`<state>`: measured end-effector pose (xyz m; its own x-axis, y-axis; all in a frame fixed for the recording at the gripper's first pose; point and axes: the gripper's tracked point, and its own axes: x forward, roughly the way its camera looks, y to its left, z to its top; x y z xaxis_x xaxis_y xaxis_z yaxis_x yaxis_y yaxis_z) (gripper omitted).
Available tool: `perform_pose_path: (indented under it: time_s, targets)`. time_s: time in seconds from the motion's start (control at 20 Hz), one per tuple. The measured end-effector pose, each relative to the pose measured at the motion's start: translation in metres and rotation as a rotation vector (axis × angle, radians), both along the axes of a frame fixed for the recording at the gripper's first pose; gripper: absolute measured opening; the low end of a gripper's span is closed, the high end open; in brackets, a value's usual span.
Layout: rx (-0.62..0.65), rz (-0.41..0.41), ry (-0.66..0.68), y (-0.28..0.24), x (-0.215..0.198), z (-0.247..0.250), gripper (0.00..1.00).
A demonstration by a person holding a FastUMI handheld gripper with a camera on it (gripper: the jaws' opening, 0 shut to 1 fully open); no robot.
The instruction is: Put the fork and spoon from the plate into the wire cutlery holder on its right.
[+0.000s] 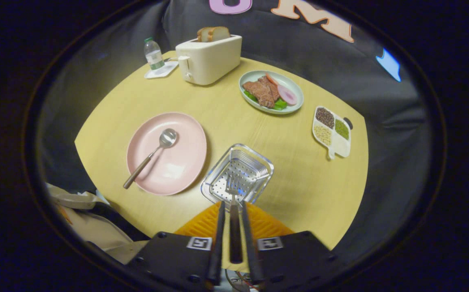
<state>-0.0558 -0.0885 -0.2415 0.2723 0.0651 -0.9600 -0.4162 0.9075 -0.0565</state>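
My gripper [234,211] is clamped on the fork [233,198], its tines hanging over the wire cutlery holder [237,173] just ahead; it isn't dropped in yet. Beyond, to the left, the spoon [153,155] lies on the pink plate [177,162], untouched, so I judge about half remains

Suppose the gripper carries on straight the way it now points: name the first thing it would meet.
Probably the wire cutlery holder: the gripper, shut on the fork, points at it, tines over its basket. Depth is unclear.
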Motion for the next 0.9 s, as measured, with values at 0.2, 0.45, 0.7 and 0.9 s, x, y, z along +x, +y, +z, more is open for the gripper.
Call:
perform_pose_path:
  time_s: [0.2,0.45,0.7,0.9]
  targets:
    - [0.034,-0.038,-0.099,0.012,0.011,0.012,0.99]
    - [0.072,-0.066,-0.247,0.039,0.020,0.025,0.99]
    - [0.092,-0.097,-0.379,0.067,0.020,0.032,1.00]
    - [0.120,-0.131,-0.462,0.097,0.022,0.041,1.00]
